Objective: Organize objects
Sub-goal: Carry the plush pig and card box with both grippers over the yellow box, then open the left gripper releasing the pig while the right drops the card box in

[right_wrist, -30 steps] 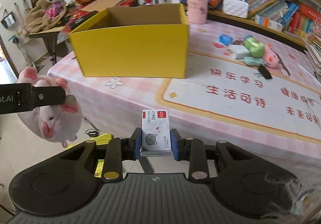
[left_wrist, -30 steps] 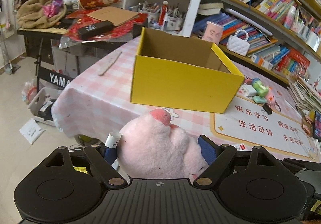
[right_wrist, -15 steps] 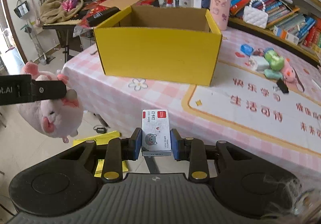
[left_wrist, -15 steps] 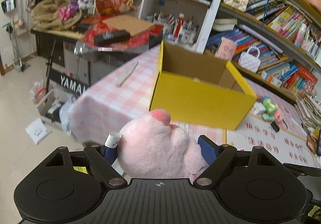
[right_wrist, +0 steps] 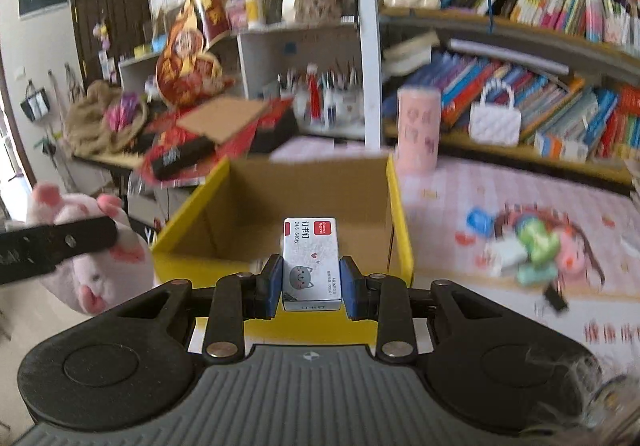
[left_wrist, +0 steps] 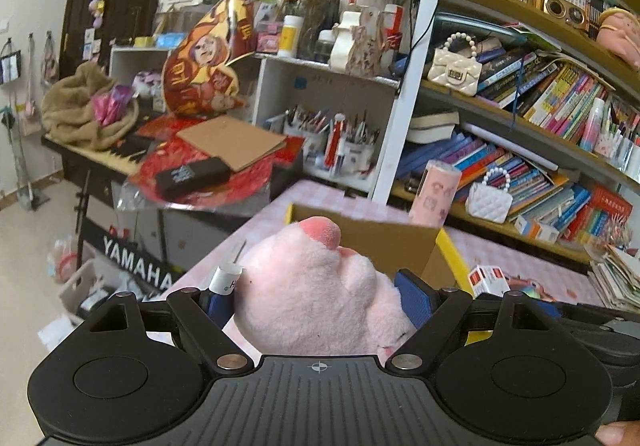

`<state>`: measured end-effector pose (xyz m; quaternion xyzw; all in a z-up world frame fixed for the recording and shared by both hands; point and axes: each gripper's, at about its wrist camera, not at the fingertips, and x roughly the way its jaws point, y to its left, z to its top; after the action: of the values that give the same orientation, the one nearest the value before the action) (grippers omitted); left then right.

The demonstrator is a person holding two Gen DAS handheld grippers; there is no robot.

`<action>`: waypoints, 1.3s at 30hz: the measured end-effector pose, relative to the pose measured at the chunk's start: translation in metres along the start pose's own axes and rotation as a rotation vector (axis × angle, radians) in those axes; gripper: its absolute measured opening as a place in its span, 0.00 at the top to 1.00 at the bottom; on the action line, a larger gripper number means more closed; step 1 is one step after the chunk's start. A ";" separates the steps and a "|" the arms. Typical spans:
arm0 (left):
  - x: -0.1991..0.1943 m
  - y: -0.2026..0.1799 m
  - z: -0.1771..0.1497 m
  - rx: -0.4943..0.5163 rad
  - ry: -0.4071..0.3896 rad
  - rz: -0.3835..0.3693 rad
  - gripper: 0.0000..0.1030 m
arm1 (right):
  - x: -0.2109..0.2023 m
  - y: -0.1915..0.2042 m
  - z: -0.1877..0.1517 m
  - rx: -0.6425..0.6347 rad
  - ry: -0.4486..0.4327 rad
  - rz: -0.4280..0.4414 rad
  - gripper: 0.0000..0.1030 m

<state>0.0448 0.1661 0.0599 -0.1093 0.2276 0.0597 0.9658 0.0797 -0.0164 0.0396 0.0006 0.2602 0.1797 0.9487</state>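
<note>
My left gripper (left_wrist: 320, 294) is shut on a pink plush pig (left_wrist: 316, 286), which fills the space between its blue pads. Behind the plush stands the open yellow cardboard box (left_wrist: 452, 258). In the right wrist view my right gripper (right_wrist: 311, 280) is shut on a small white staple box (right_wrist: 311, 262) with a cat drawing, held just above the near wall of the yellow box (right_wrist: 280, 218). The box's brown inside looks bare. The pink plush pig (right_wrist: 92, 258), in the left gripper's black finger (right_wrist: 56, 242), hangs left of the box.
The box sits on a table with a pink checked cloth (right_wrist: 500, 182). Small toys (right_wrist: 528, 246) lie on it to the right, a pink tube (right_wrist: 418, 130) behind. Bookshelves (left_wrist: 540, 126) line the back; a cluttered keyboard stand (left_wrist: 132, 166) is at the left.
Both grippers have risen and moved forward towards the yellow box. The box's opening now lies right in front of the staple box, and the plush covers most of the box in the left view.
</note>
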 end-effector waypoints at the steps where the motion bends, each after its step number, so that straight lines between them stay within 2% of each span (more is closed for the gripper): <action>1: 0.007 -0.004 0.004 0.006 -0.004 -0.001 0.19 | 0.005 -0.002 0.007 -0.010 -0.012 0.001 0.73; 6: 0.041 -0.022 0.012 0.026 -0.002 0.000 0.19 | 0.039 -0.009 0.022 -0.057 0.001 0.015 0.73; 15: 0.103 -0.034 0.001 0.039 0.118 0.016 0.19 | 0.115 -0.020 0.014 -0.126 0.180 0.028 0.73; 20: 0.123 -0.034 -0.004 0.024 0.166 0.026 0.18 | 0.134 -0.023 0.008 -0.140 0.229 0.045 0.72; 24: 0.132 -0.035 -0.005 0.030 0.185 0.038 0.20 | 0.143 -0.021 0.006 -0.188 0.243 0.040 0.72; 31: 0.134 -0.041 0.000 0.055 0.158 0.044 0.18 | 0.147 -0.020 0.006 -0.220 0.240 0.039 0.72; 39: 0.113 -0.046 0.007 0.082 0.110 0.034 0.14 | 0.137 -0.023 0.008 -0.178 0.219 0.024 0.71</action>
<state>0.1560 0.1305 0.0228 -0.0691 0.2842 0.0607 0.9543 0.2014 0.0096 -0.0230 -0.1000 0.3450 0.2124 0.9088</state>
